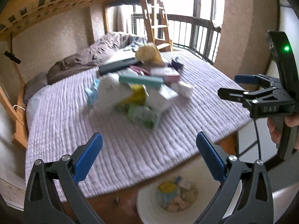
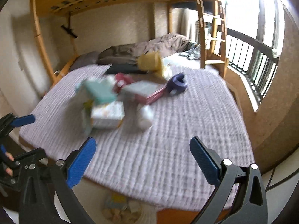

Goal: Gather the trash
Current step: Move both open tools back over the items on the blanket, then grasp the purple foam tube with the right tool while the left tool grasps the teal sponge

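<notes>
A blurred pile of trash lies mid-bed on the lilac quilt (image 1: 61, 130): a white box (image 1: 112, 91), a teal box (image 1: 140, 80), a green and yellow wrapper (image 1: 140, 112), a pink box (image 1: 164, 73) and a yellow bag (image 1: 147, 54). My left gripper (image 1: 149, 136) hangs open and empty over the bed's near edge. My right gripper (image 2: 142, 140) is open and empty too, short of a white bottle (image 2: 144, 117) and a pale box (image 2: 108, 115). Below both, a white bin (image 1: 147, 201) holds collected scraps (image 2: 119, 207).
A brown duvet (image 1: 89, 57) and a dark flat case (image 1: 119, 65) lie at the back of the bed. A wooden ladder (image 1: 155, 15) and loft frame stand behind. A railing (image 2: 252, 63) and window are on the right. A purple roll (image 2: 176, 84) rests on the quilt.
</notes>
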Motion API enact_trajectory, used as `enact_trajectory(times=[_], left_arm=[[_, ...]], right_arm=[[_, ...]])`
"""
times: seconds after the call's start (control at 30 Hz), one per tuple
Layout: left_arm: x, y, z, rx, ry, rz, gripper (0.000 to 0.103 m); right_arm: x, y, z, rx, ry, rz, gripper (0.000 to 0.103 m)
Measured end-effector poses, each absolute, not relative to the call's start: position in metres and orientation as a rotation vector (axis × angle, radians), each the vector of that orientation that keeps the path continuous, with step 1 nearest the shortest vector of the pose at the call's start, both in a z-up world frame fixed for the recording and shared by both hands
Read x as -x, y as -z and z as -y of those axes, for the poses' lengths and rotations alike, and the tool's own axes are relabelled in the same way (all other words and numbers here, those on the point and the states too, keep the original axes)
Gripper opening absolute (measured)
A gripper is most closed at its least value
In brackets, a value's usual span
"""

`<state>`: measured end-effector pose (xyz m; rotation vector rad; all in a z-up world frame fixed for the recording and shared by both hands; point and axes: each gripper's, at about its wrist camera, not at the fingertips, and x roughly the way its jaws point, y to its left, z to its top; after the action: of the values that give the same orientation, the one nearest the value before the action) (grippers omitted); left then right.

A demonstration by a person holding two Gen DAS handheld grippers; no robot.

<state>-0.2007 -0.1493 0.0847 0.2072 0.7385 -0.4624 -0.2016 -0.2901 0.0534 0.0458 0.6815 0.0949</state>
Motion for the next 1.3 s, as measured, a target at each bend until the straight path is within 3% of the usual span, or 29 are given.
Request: enact_trajectory(times=[0.4, 1.07, 1.3], left_arm=[[0.135, -0.093, 0.184, -0.287, 0.428, -0.684, 0.101], [0.077, -0.067, 0.215, -0.366, 0.489, -0.745, 0.101], [0.072, -0.060, 0.218, -0.400, 0.486, -0.754, 0.101]], right_arm=[[0.105, -0.072, 0.323, -0.073, -0.036, -0.646, 0.099], [-0.015, -0.016, 0.347, -0.068, 0.024, -0.810, 0.097], [-0.032, -0.002, 0.347, -0.078, -0.012, -0.852, 0.073]])
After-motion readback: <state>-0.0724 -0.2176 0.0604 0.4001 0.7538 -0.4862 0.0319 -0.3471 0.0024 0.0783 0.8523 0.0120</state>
